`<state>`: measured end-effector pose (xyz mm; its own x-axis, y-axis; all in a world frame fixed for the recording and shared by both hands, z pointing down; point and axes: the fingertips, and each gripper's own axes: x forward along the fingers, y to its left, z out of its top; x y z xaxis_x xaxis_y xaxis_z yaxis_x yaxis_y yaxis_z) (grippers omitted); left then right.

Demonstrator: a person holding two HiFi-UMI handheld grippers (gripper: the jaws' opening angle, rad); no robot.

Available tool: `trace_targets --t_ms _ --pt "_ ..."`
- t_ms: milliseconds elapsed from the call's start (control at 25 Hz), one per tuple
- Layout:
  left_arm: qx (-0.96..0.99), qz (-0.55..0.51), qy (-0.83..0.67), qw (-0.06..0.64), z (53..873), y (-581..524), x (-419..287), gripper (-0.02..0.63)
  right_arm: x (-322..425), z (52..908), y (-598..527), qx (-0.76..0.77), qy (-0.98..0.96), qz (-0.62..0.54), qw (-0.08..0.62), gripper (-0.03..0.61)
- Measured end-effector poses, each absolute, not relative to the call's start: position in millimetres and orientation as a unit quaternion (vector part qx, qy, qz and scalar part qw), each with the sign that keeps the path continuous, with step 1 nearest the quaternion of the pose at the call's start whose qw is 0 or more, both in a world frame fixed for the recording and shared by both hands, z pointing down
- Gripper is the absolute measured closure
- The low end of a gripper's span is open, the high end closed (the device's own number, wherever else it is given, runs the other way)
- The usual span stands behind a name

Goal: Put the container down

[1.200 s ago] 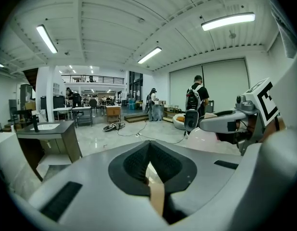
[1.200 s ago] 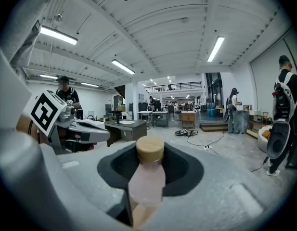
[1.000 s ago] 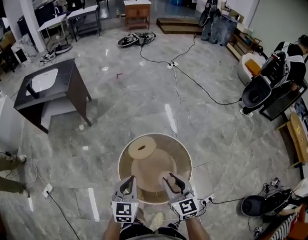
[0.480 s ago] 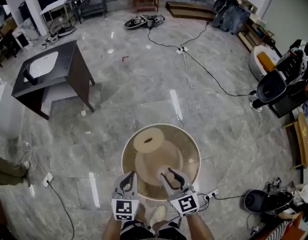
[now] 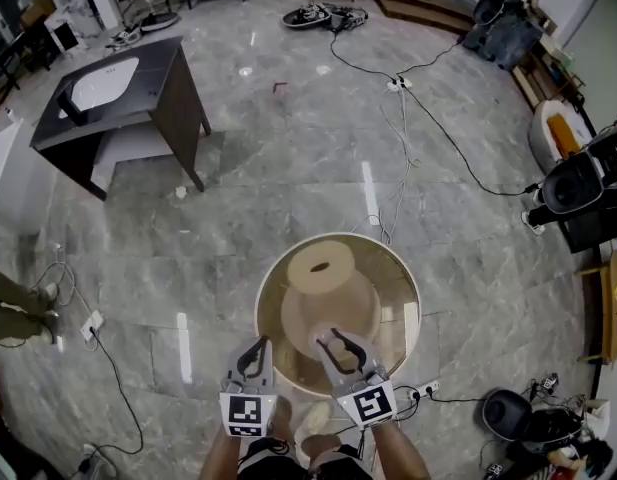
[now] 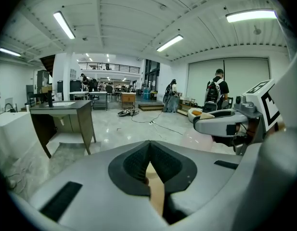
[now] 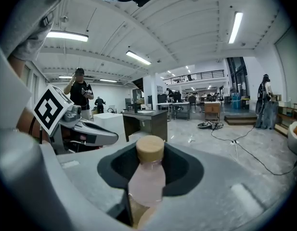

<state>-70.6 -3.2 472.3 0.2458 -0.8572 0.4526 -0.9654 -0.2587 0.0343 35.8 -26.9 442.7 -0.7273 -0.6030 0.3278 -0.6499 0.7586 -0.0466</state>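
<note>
Container: a small pale pink bottle (image 7: 147, 177) with a tan cap (image 7: 150, 149) is gripped by its body, and the cap is pointed away from the gripper's camera.
Container's place: in the head view it is seen over the near part of the round table (image 5: 410, 293), inside the raised rim. It is just beside the near side of the beige domed form (image 5: 333, 313). Whether the tabletop is touched cannot be told.
Right gripper (image 5: 335, 345): the jaws are clamped on the bottle, with the cap left clear of the pads.
Left gripper (image 5: 254, 351): the jaws are brought together at the tips and nothing is held. A tan surface is seen through the gap beneath them. The gripper is placed at the table's near left edge, beside the right gripper but apart from it.
Domed form: it is set in the middle of the table, and its flat round top is pierced by a hole.
Floor: grey polished tiles are crossed by cables (image 5: 428, 128), and a power strip (image 5: 425, 389) is laid near the table's near right edge.
Washstand (image 5: 173, 88): dark, fitted with a white basin (image 5: 106, 80), and set well apart at the far left.
Person (image 7: 82, 96): a figure in a dark shirt and cap is seen standing in the right gripper view.
</note>
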Motion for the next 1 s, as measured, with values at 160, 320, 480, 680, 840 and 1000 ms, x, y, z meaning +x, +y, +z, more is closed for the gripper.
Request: trace_targets --t_ms 160,320,480,680,840,1000 --pt "0.767 0.175 -0.594 0.167 500 -2 -88 0.597 11 471 -29 0.32 -0.931 0.082 0.158 0.448" --pt "0.765 0.175 -0.594 0.175 527 -7 -98 0.597 -7 498 -35 0.303 -0.935 0.078 0.168 0.448" --pt "0.768 0.179 -0.59 0.175 554 -14 -106 0.597 -21 527 -40 0.292 -0.938 0.079 0.171 0.448" --pt "0.765 0.18 -0.592 0.179 584 -23 -119 0.597 -37 562 -45 0.278 -0.941 0.08 0.176 0.448" --pt "0.759 0.18 -0.595 0.192 611 -23 -128 0.597 -47 592 -48 0.271 -0.941 0.083 0.183 0.448" --pt "0.755 0.184 -0.595 0.205 637 -21 -133 0.597 -50 620 -50 0.27 -0.94 0.09 0.188 0.448"
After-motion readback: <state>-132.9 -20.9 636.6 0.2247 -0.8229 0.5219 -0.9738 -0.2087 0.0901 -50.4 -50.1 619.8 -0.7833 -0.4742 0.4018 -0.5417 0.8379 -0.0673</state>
